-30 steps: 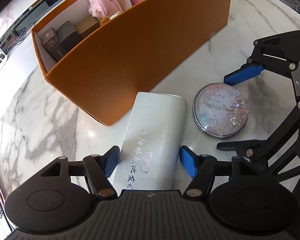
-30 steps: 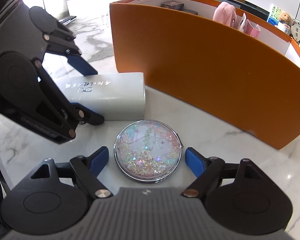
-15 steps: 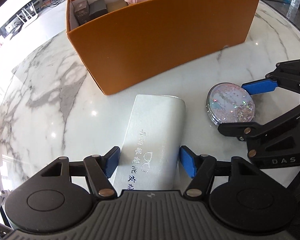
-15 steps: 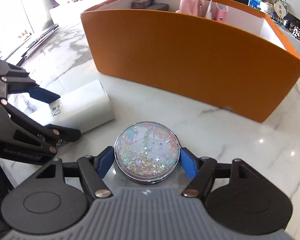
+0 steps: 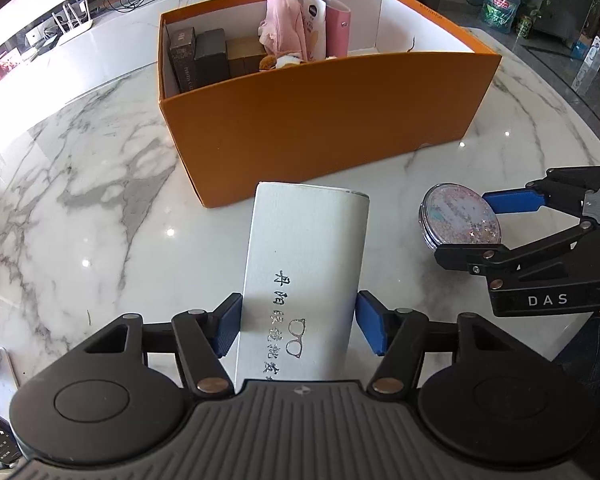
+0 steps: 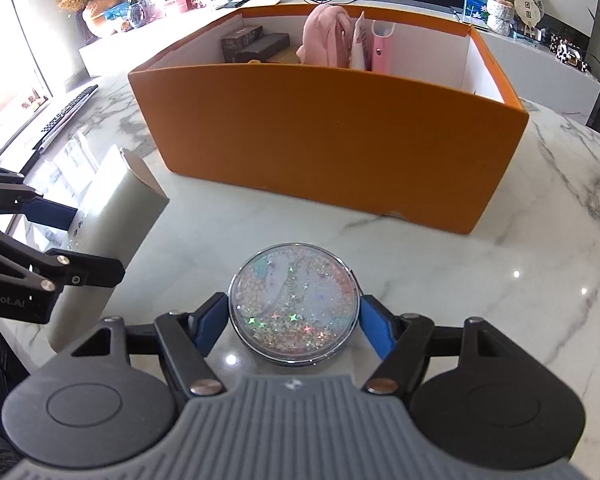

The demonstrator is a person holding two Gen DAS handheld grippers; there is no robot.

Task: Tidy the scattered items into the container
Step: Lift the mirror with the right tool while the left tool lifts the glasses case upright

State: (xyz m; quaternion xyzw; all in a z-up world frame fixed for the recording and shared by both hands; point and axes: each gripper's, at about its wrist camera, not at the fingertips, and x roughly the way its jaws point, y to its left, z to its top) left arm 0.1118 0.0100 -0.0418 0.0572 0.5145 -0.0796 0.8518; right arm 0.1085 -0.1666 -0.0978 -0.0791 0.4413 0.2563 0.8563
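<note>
White rectangular glasses case (image 5: 304,276), printed lettering on top, clamped between blue pads of left gripper (image 5: 298,326), jaws closing on it; far end tilted toward 12 o'clock. Long overhang: could pivot, slip. Round glitter compact mirror (image 6: 294,306) gripped at rim by right gripper (image 6: 292,322); smooth edge, may pop out. Orange cardboard box (image 5: 328,120) at 12 o'clock: near wall could snag either item.

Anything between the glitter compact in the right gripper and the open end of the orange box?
Only the orange box's near wall, which the glitter compact in the right gripper must clear. The space behind its right part looks empty; the pink items sit further left.
</note>
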